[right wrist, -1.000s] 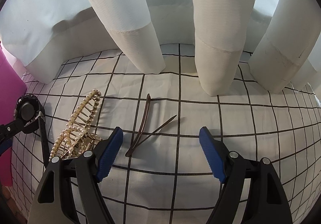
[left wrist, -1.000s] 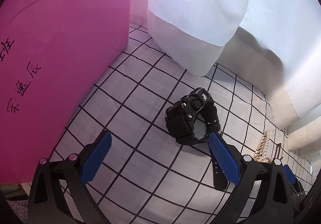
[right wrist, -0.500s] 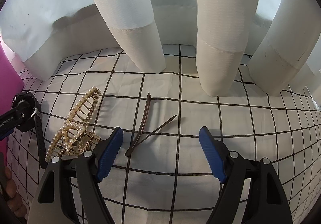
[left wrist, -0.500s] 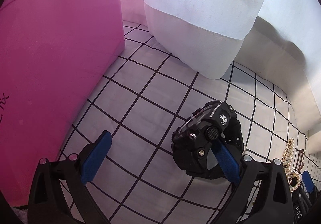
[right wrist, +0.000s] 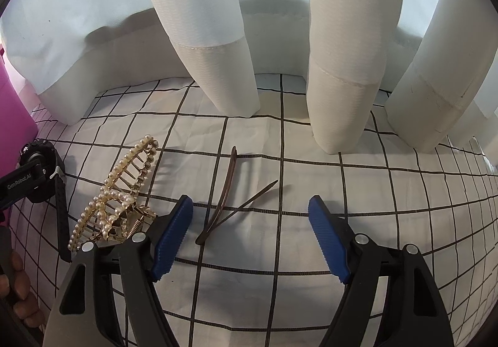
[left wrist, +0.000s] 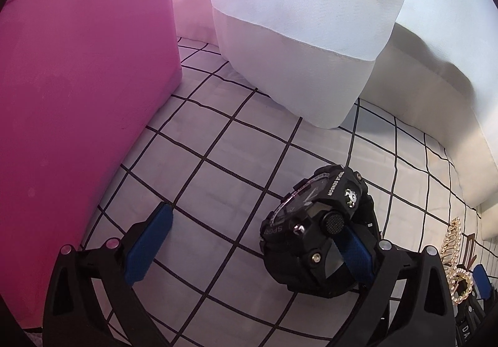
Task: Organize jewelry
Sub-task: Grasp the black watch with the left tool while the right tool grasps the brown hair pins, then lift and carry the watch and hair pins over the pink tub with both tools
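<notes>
A black sport watch [left wrist: 317, 228] hangs on the right finger [left wrist: 354, 256] of my left gripper [left wrist: 249, 241], whose jaws stand wide open; the finger passes through the strap loop. The watch also shows at the far left of the right wrist view [right wrist: 40, 172], its strap dangling. My right gripper [right wrist: 249, 235] is open and empty above the grid-patterned cloth [right wrist: 311, 269]. A pearl hair claw [right wrist: 121, 191] lies just left of its left finger. A thin brown hair clip [right wrist: 227, 194], sprung open, lies between and beyond the fingers.
A large pink box [left wrist: 74, 98] stands close on the left of the left gripper. White curtain folds [right wrist: 218, 35] hang down to the cloth at the back in both views. The pearl claw [left wrist: 454, 256] shows at the left wrist view's right edge.
My left gripper has moved in on the watch; its right finger now goes through the strap and the watch sits tilted on it, closer to the pink box. The right gripper has barely moved.
</notes>
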`<state>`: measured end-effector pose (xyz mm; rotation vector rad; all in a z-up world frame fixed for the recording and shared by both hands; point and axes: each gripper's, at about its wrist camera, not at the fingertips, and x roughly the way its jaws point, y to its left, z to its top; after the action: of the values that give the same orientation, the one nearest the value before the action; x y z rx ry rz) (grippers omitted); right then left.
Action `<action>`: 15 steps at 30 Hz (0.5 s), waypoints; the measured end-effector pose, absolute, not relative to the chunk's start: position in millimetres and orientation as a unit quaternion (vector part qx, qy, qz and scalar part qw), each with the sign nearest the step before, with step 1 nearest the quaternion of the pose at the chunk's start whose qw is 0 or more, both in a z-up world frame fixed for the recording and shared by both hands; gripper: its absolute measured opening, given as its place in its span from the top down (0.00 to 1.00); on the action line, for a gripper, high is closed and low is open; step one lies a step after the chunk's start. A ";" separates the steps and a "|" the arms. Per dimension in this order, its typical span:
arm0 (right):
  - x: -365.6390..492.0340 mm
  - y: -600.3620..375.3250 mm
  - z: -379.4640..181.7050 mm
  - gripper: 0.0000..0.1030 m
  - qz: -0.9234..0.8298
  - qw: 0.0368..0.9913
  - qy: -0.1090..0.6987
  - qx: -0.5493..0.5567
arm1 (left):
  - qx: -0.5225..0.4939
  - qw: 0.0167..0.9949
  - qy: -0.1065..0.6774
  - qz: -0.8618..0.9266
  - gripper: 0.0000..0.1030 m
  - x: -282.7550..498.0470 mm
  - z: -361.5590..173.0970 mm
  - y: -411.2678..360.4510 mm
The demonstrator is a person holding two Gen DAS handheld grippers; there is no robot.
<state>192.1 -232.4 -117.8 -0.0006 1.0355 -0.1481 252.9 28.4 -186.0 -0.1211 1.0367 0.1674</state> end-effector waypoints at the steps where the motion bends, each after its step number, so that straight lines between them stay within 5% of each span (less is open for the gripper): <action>1: 190.6 -233.2 -116.5 0.49 -0.072 0.868 0.492 0.001 | -0.057 0.866 0.490 0.078 0.10 253.3 -187.5 24.0; 4: 186.6 -240.2 -113.1 0.78 -0.074 0.868 0.491 0.009 | -0.056 0.871 0.483 0.076 0.19 244.7 -177.9 19.4; 7: 184.9 -247.6 -111.5 0.87 -0.062 0.868 0.492 0.022 | -0.056 0.874 0.478 0.064 0.42 238.8 -173.4 17.1; 9: 183.4 -246.5 -110.3 0.89 -0.054 0.867 0.494 0.022 | -0.054 0.875 0.479 0.048 0.64 237.8 -171.3 12.3; 15: 172.7 -251.7 -99.3 0.89 -0.034 0.871 0.488 0.044 | -0.067 0.867 0.492 0.051 0.71 231.7 -167.3 18.8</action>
<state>172.7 -251.7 -99.3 0.0911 1.0201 -0.0718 231.7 18.8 -167.3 -0.1401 1.0296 0.1068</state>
